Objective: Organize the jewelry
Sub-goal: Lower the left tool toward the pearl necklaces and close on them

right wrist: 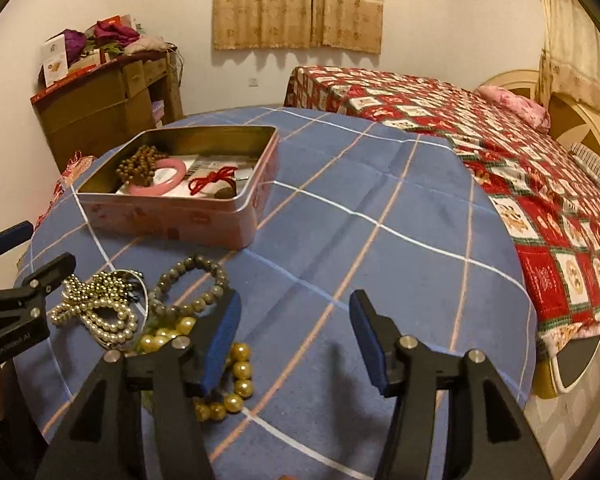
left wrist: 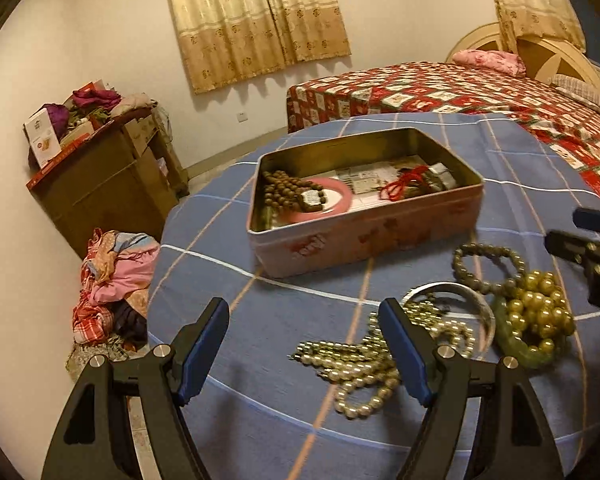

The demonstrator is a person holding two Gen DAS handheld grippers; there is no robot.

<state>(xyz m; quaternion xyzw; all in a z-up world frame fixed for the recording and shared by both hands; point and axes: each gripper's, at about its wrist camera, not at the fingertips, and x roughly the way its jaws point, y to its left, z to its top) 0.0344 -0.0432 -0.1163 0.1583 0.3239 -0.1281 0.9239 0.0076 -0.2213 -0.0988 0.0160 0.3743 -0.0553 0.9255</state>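
Left gripper point(left wrist: 304, 322) spread wide, holding nothing, above blue plaid cloth point(left wrist: 260, 320); right gripper point(right wrist: 296, 316) likewise spread and empty. Under the left gripper's right finger, a heap of small pearl strands point(left wrist: 352, 364); just right of it, big gold-pearl bracelet point(left wrist: 540, 308) on a green bangle point(left wrist: 512, 344), grey-green bead bracelet point(left wrist: 488, 264) beyond. Farther ahead, open pink tin point(left wrist: 364, 236) holding brown beads point(left wrist: 288, 192), pink bangle point(left wrist: 336, 200), red cord point(left wrist: 400, 184). Behind, bed point(left wrist: 460, 88) and curtains point(left wrist: 256, 20).

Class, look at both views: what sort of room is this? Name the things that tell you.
Most likely a bedroom at home: a bed with a red patterned cover, a pink pillow, and curtains on the wall.
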